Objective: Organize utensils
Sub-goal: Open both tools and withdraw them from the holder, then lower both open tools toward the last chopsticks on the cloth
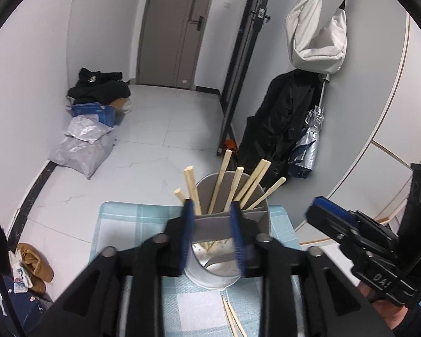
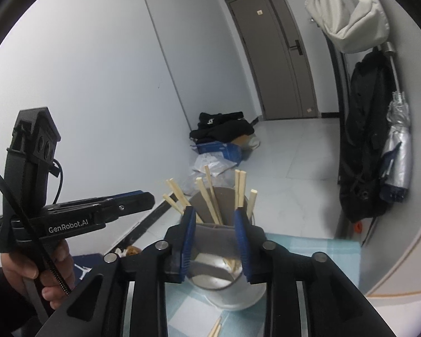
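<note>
A round metal utensil holder [image 1: 224, 264] with an inner divider stands on a blue checked cloth [image 1: 126, 219]. Several wooden chopsticks [image 1: 224, 179] stand in its far compartment. Loose chopsticks [image 1: 233, 320] lie on the cloth in front of it. My left gripper [image 1: 212, 219] is open and empty, hovering above the holder's rim. My right gripper [image 2: 214, 224] is open and empty, also above the holder [image 2: 227, 289], with chopsticks [image 2: 210, 196] beyond it. Each gripper shows in the other's view: the right one [image 1: 334, 213] and the left one [image 2: 137, 199].
The cloth-covered surface ends just past the holder, with tiled floor [image 1: 154, 146] beyond. Bags and boxes [image 1: 84, 140] lie at the left wall. A black coat [image 1: 278, 123] and an umbrella [image 1: 311, 146] hang at the right. Shoes [image 1: 33, 266] sit lower left.
</note>
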Tool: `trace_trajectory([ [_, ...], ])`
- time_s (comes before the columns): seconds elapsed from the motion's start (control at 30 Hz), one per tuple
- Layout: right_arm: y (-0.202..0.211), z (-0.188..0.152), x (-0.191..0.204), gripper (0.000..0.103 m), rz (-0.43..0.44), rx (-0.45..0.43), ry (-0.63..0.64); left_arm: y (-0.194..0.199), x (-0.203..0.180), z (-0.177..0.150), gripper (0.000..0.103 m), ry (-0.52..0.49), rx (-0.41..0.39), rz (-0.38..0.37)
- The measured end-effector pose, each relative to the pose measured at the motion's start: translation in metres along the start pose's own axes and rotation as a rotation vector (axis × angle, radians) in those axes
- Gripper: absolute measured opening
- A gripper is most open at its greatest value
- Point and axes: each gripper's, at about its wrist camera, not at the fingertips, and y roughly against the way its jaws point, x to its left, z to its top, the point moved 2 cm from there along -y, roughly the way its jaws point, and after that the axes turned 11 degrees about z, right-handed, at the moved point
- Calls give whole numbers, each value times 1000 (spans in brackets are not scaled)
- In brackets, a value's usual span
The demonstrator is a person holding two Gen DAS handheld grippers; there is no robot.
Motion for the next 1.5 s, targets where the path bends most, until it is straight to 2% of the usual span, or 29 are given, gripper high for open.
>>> trace_trajectory([
  [0.07,9,-2,2,36,-13,-7,-1,9,1,-3,46,19,-14,10],
  [0.27,32,-9,12,52,-43,-30,-13,34,2,-10,71,73,-65,45],
  [0.33,37,-14,14,58,-67,-43,-7,41,3,-12,74,86,-87,61],
  [0.43,43,-23,16,62,-90,-45,2,48,1,-18,84,77,-116,96],
  [0.5,45,-31,18,63,-95,-34,2,50,2,-24,86,78,-129,117],
  [0.63,49,-44,23,67,-92,-20,4,50,4,-39,93,77,-125,147],
  [0.73,49,-55,26,68,-96,-5,5,47,3,-50,93,46,-118,185],
  [1.0,43,-83,22,68,-106,76,-13,39,8,-71,94,59,-90,206],
  [1.13,35,-96,17,68,-86,149,-42,30,11,-82,94,63,-69,214],
  [1.5,-5,-139,1,68,-133,376,-83,8,29,-100,94,84,-11,241],
])
